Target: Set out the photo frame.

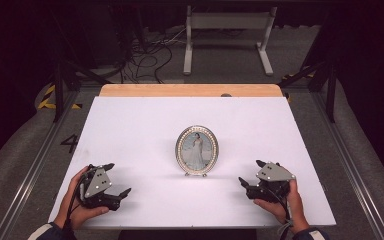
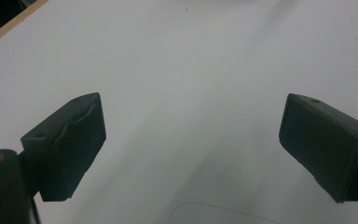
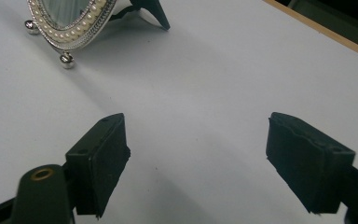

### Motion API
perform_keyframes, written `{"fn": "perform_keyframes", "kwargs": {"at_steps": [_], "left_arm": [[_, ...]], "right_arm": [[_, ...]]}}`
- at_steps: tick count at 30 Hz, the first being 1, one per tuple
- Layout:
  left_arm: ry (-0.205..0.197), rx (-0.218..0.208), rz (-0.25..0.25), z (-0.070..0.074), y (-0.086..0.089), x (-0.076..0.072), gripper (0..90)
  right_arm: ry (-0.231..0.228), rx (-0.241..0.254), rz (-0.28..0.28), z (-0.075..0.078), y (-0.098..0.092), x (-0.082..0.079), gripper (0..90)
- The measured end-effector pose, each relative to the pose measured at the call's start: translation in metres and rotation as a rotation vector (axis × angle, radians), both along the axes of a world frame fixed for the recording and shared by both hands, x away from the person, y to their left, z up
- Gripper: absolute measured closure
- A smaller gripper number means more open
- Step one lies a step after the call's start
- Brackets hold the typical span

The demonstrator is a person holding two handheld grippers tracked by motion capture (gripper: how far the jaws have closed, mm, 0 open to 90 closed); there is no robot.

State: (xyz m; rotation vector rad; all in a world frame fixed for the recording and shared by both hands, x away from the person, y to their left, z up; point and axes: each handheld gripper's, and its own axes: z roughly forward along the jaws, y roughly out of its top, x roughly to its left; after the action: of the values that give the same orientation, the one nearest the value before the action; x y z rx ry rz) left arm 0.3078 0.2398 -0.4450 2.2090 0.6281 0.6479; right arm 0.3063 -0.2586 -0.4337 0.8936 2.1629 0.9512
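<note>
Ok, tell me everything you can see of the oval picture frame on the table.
The oval picture frame stands upright near the middle of the white table, facing the person. Its silvery, metal-looking rim carries a ring of pearl-like beads and rests on small ball feet. A dark prop leg slants down to the table behind it. Inside is a picture of a figure in a long pale dress. Only the table touches it; both grippers sit apart, nearer the person.
</note>
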Motion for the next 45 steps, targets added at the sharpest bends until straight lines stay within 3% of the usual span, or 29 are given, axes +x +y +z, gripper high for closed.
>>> {"fn": "perform_keyframes", "kwargs": {"at_steps": [17,28,37,45], "left_arm": [[0.033,-0.01,0.028,-0.008,0.017,0.001,7.8],[0.066,-0.047,0.053,-0.012,0.026,0.001,7.7],[0.101,-0.07,0.065,-0.018,0.029,-0.001,7.8],[0.092,-0.07,0.072,-0.017,0.03,-0.002,7.8]], "right_arm": [[0.0,0.024,-0.059,-0.003,-0.025,-0.01,20.4],[0.001,0.047,-0.105,-0.008,-0.047,-0.019,19.0],[0.009,0.046,-0.126,-0.015,-0.056,-0.024,17.1],[0.012,0.059,-0.135,-0.018,-0.057,-0.025,16.9]]}}
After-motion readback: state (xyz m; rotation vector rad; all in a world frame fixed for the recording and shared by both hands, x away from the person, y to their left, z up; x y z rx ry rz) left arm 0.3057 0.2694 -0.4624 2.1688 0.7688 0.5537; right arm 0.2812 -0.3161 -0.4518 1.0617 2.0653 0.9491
